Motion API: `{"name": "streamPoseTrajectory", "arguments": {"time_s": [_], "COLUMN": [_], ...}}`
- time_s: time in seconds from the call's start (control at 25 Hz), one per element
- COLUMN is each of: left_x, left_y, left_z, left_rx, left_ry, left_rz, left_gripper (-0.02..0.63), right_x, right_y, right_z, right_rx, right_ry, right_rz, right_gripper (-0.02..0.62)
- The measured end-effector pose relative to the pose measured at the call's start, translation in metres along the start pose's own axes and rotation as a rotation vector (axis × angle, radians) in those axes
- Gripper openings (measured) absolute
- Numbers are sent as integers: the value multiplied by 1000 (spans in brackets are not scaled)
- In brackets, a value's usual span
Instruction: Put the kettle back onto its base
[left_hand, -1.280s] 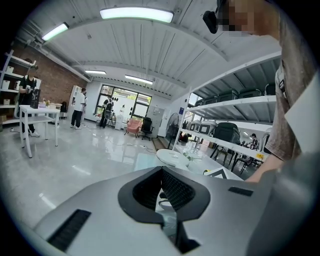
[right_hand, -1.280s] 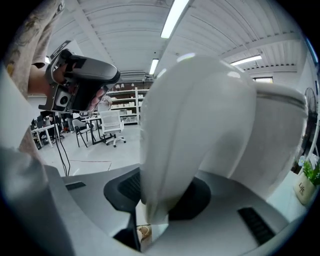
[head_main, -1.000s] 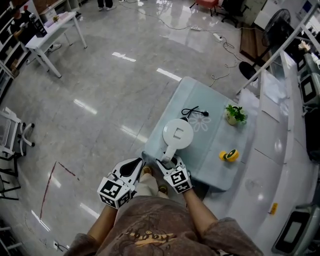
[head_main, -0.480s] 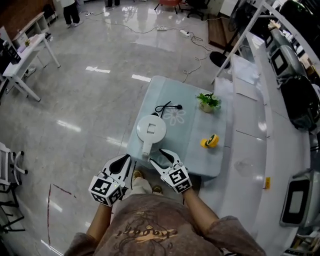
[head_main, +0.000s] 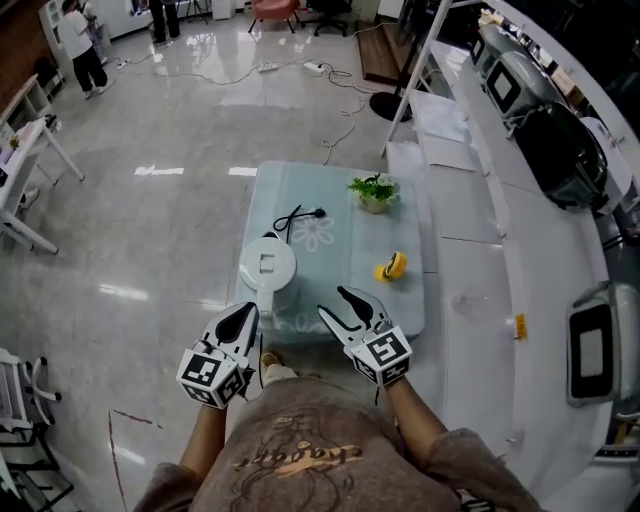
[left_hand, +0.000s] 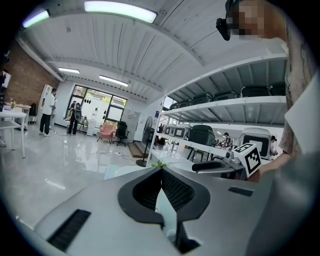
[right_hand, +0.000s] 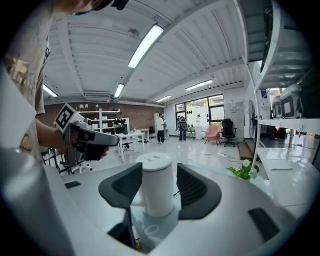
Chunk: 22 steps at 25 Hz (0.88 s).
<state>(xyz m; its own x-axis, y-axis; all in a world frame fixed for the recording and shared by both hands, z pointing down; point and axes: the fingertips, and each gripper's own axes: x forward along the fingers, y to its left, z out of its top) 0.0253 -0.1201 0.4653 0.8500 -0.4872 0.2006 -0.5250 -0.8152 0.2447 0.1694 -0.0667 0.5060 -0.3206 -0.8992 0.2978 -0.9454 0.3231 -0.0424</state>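
The white kettle (head_main: 266, 265) stands upright near the front left of the pale glass table (head_main: 345, 235), its handle toward me. A black cord (head_main: 298, 216) runs out from under it, and I cannot make out the base apart from the kettle. My right gripper (head_main: 352, 306) hangs above the table's front edge, right of the handle and clear of it. Its jaws are wide and closing slightly with nothing between them. In the right gripper view the kettle (right_hand: 157, 185) shows beyond the gap of that gripper (right_hand: 159, 170). My left gripper (head_main: 238, 322) is shut and empty, off the table's front left.
A small potted plant (head_main: 374, 190) stands at the table's back and a yellow tape roll (head_main: 390, 266) lies at its right. White counters and shelves with dark appliances (head_main: 560, 150) run along the right. Shiny floor with cables lies to the left, and people stand far off.
My right gripper has let go of the kettle's handle, opened, and drawn back and to the right. The left gripper has also pulled back a little. The kettle has stayed put.
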Motion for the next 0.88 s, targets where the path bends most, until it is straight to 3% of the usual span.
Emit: {"name": "streamPoseTrajectory", "arguments": {"time_s": [0.2, 0.52, 0.88], "left_x": [11, 22, 26], "left_y": [-4, 0, 20], "left_z": [7, 11, 8], "left_rx": [62, 128, 128], "left_ry": [-7, -12, -20], "left_rz": [-24, -25, 17], "left_gripper": [21, 21, 21], "right_x": [-33, -41, -27], "right_y": [-15, -26, -34], "right_z": [20, 25, 21], "right_rx": [29, 73, 120], "right_ry": [-99, -156, -174], "right_rz": [-83, -161, -186], "right_gripper": [126, 30, 2]}}
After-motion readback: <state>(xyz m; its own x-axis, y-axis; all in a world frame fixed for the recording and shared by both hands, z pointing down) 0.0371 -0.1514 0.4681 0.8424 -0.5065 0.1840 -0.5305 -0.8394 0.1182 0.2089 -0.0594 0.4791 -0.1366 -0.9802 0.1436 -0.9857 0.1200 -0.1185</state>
